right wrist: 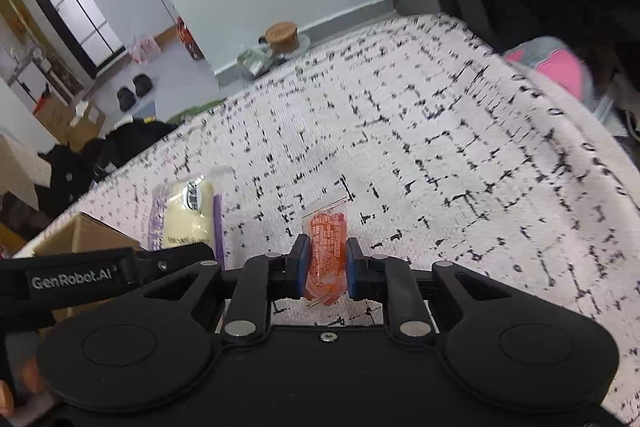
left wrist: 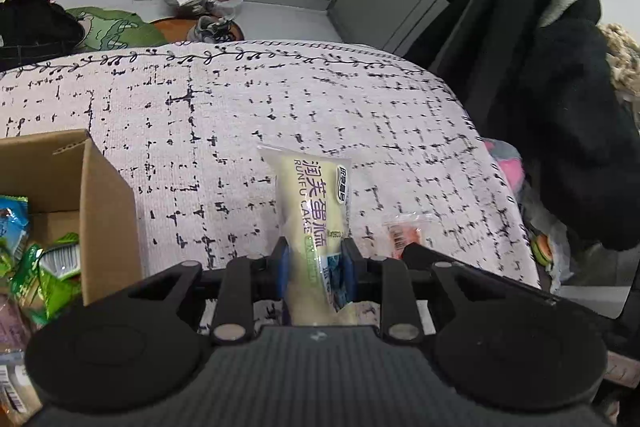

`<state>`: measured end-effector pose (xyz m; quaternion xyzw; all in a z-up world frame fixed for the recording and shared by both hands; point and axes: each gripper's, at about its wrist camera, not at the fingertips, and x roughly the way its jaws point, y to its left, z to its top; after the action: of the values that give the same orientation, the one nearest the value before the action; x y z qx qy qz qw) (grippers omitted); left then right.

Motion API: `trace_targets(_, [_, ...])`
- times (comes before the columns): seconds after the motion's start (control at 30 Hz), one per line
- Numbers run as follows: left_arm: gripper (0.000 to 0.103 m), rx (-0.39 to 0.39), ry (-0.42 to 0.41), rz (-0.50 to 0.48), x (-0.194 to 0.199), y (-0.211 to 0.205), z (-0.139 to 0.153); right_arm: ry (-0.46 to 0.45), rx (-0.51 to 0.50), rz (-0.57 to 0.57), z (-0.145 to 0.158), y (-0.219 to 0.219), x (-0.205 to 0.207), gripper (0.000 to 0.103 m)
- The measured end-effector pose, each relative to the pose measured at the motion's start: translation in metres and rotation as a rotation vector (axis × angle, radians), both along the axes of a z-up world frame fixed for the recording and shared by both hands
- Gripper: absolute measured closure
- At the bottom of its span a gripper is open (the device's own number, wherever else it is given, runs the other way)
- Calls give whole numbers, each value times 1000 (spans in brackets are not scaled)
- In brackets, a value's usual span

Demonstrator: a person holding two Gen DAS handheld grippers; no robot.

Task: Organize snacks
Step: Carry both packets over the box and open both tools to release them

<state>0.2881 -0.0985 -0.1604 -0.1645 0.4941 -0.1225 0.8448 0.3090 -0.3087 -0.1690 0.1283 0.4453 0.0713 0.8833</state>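
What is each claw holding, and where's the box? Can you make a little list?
left claw: shut on cake pack, pale yellow
right claw: shut on orange pack
box: cardboard, open, beside the left claw
in box: green packs and others
surface: cloth, white with black marks

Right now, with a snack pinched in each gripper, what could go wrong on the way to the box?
The left gripper pinches the long cake packet near its lower end, so the free end could swing or catch the cardboard box wall. The right gripper squeezes a slick orange packet that might slip. The two grippers are close together and could bump.
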Motion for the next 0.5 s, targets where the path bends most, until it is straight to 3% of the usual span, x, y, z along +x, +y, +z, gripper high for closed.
trace_targets(0.3, [78,58,-81,-36,-25,6,33,-103,30,-18,41,-2,-28,85])
trace_targets(0.5, [78,82,-127,-10,-39,26,55,-153,52,-17,58,6,-40,85])
